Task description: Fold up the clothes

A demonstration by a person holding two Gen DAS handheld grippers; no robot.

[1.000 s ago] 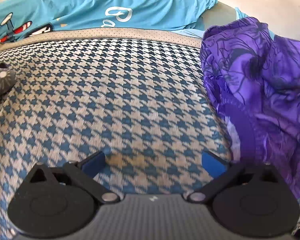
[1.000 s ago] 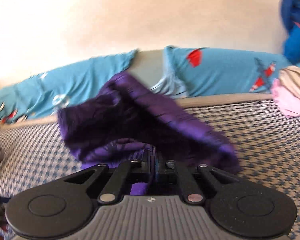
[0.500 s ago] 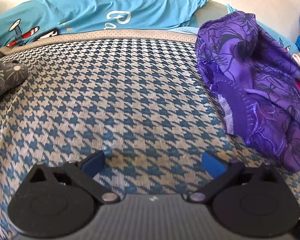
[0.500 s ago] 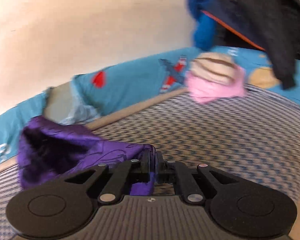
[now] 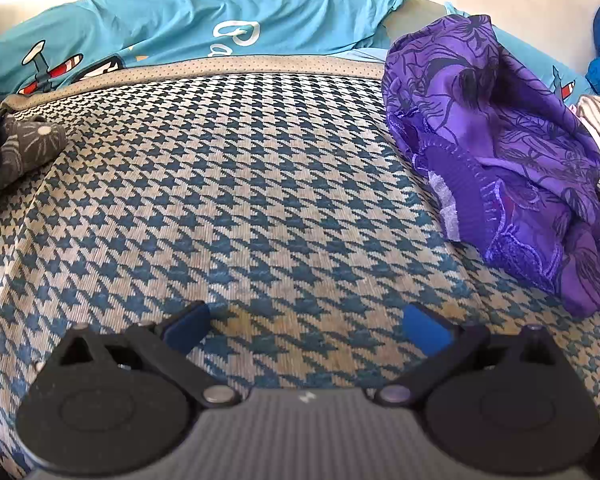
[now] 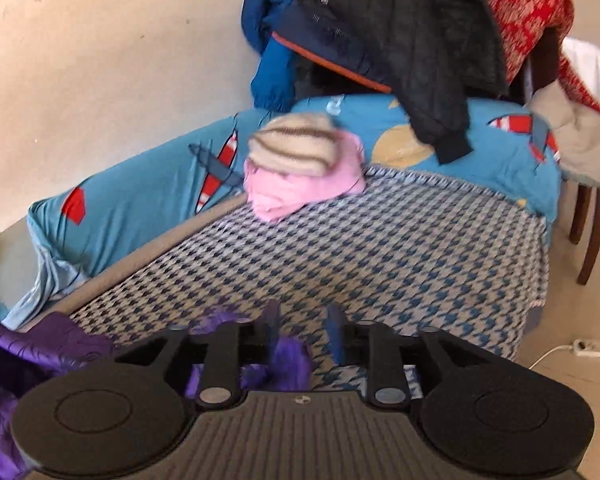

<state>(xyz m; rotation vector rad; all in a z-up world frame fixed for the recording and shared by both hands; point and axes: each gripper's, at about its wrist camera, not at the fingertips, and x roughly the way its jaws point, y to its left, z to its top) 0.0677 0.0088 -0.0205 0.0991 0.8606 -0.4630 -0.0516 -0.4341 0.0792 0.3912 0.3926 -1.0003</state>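
Your right gripper fingers are opening, releasing the crumpled purple floral satin garment, heaped at 3 o'clock on the houndstooth bed cover. Left gripper fingers spread wide, empty, likely ready to regrasp.

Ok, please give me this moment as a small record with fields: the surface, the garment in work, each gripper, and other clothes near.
surface: houndstooth cover on the bed
garment in work: purple garment, crumpled, lying at the cover's right side
left gripper: open, nothing between the fingers, over bare cover
right gripper: jaws opening, purple cloth at its left finger
other clothes: pink garment with a striped piece on top; dark jacket hanging behind
folding: not yet done
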